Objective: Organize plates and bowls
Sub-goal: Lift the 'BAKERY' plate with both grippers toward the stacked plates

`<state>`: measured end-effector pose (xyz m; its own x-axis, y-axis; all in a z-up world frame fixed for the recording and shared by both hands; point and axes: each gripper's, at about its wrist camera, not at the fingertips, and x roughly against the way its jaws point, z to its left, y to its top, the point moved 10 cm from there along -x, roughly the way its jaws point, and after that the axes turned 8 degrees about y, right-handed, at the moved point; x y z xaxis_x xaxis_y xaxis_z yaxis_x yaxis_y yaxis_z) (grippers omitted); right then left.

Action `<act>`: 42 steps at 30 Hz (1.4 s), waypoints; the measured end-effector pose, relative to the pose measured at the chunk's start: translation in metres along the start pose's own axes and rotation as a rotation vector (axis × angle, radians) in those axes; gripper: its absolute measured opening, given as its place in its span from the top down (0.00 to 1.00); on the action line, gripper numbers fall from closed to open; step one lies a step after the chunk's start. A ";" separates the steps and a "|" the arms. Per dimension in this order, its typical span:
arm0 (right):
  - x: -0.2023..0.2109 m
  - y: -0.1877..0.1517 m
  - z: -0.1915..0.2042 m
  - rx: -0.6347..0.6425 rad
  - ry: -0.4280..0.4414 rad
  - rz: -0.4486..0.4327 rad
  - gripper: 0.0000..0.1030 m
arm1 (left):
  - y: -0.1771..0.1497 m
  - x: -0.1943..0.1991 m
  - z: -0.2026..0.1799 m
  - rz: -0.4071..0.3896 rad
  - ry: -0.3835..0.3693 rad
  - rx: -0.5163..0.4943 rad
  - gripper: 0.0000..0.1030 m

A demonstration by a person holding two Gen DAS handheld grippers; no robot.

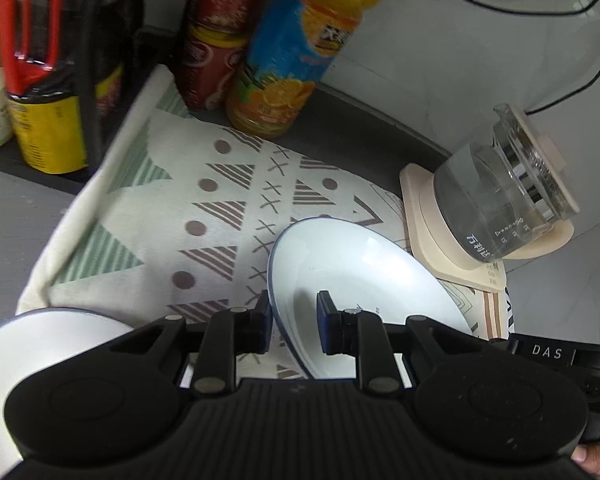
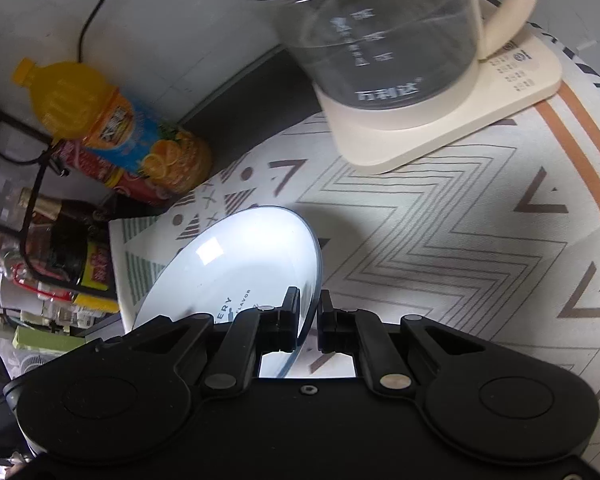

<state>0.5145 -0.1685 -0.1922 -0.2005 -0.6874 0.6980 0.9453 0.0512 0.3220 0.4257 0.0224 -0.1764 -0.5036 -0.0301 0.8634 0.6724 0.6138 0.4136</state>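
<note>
Gripping one white plate (image 1: 364, 280) from opposite edges, both grippers hold it tilted above the patterned cloth (image 1: 172, 208).

Left wrist view: left gripper (image 1: 294, 322) at 6 o'clock, jaws narrowed onto the plate's blue-lined rim, one blue pad outside the rim, the other pad on the plate's inner face. Plate extends from the jaws toward 2 o'clock. Second white dish (image 1: 40, 344) at 8 o'clock, partly hidden by the gripper body; bowl or plate, cannot tell. Glass kettle (image 1: 500, 200) on its cream base (image 1: 424, 240) at 3 o'clock, close to the plate's far edge; contact not resolvable. Orange juice bottle (image 1: 292, 60) at 12 o'clock, red canister (image 1: 216, 40) just to its left, both at the back edge of the cloth. Wire rack (image 1: 60, 60) with bottles at 10 o'clock. Part of the other gripper's body, marked "DAS", visible at 4 o'clock.

Right wrist view: right gripper (image 2: 309, 320) at 6 o'clock, jaws nearly together, pinching the plate's (image 2: 236, 264) thin rim edge-on. Plate runs from the jaws toward 9 o'clock, its printed face lit with glare. Kettle (image 2: 388, 36) and base (image 2: 440, 132) at 1 o'clock, well apart from the plate in this view. Juice bottle (image 2: 112, 120) at 10 o'clock, lying across the frame because of the camera tilt. Cloth (image 2: 440, 240) zigzag pattern fills 3 o'clock.
</note>
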 end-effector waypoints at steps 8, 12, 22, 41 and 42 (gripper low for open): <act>0.000 -0.017 0.023 0.006 0.029 -0.009 0.91 | -0.005 0.024 0.027 -0.027 -0.005 0.016 0.80; 0.000 -0.031 0.036 0.028 0.026 -0.009 0.91 | -0.011 0.034 0.041 -0.031 -0.006 0.027 0.80; -0.002 -0.065 0.062 0.057 0.024 -0.006 0.91 | -0.023 0.055 0.079 -0.033 -0.003 0.051 0.80; -0.005 -0.120 0.091 0.114 -0.013 0.002 0.90 | -0.049 0.071 0.122 -0.011 -0.018 0.078 0.80; -0.005 -0.122 0.091 0.121 -0.016 0.002 0.90 | -0.050 0.070 0.123 -0.008 -0.020 0.080 0.80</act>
<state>0.3769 -0.1054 -0.1766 -0.2041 -0.6755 0.7086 0.9080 0.1400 0.3949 0.2897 0.0864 -0.1719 -0.5201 -0.0202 0.8539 0.6233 0.6745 0.3956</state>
